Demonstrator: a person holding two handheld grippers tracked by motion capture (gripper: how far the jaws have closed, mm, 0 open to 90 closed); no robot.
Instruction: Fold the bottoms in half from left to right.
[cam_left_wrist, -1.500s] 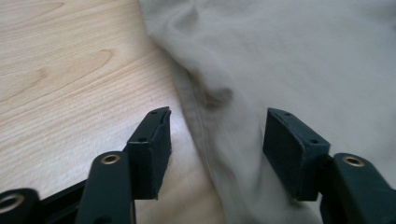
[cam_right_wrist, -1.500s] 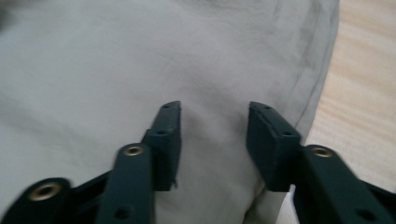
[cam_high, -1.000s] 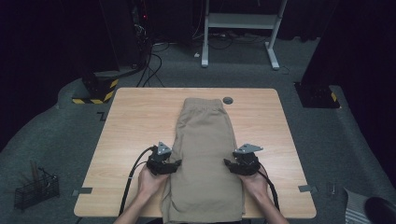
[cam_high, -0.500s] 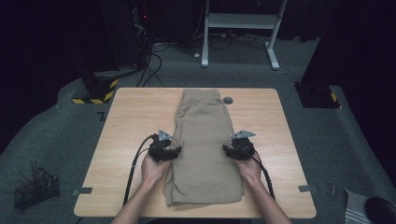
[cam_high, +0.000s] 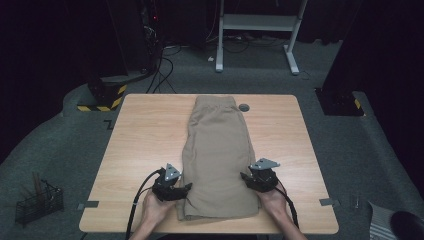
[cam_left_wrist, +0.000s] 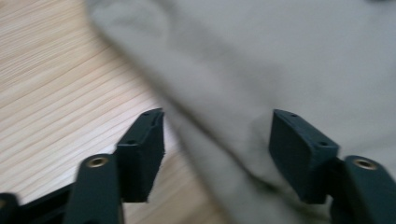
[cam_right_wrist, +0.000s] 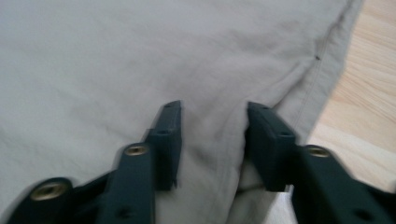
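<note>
Jaws apart, the left gripper (cam_left_wrist: 212, 140) straddles the left edge of the tan shorts (cam_high: 217, 155), one jaw over bare wood and the other over the cloth, neither pad pressing on it; they have just been opening a little further. The right gripper (cam_right_wrist: 212, 140) has just been closing, and a raised fold of the same cloth (near its seamed right edge) stands between its jaws; whether the pads already pinch it cannot be told.

In the high view, the shorts lie flat along the middle of the wooden table (cam_high: 140, 135), waistband at the far edge, hem near the person. Both hands sit at the hem end, the left gripper (cam_high: 172, 187) at the left edge and the right gripper (cam_high: 260, 177) at the right. A small dark disc (cam_high: 244, 107) rests just beside the waistband.
</note>
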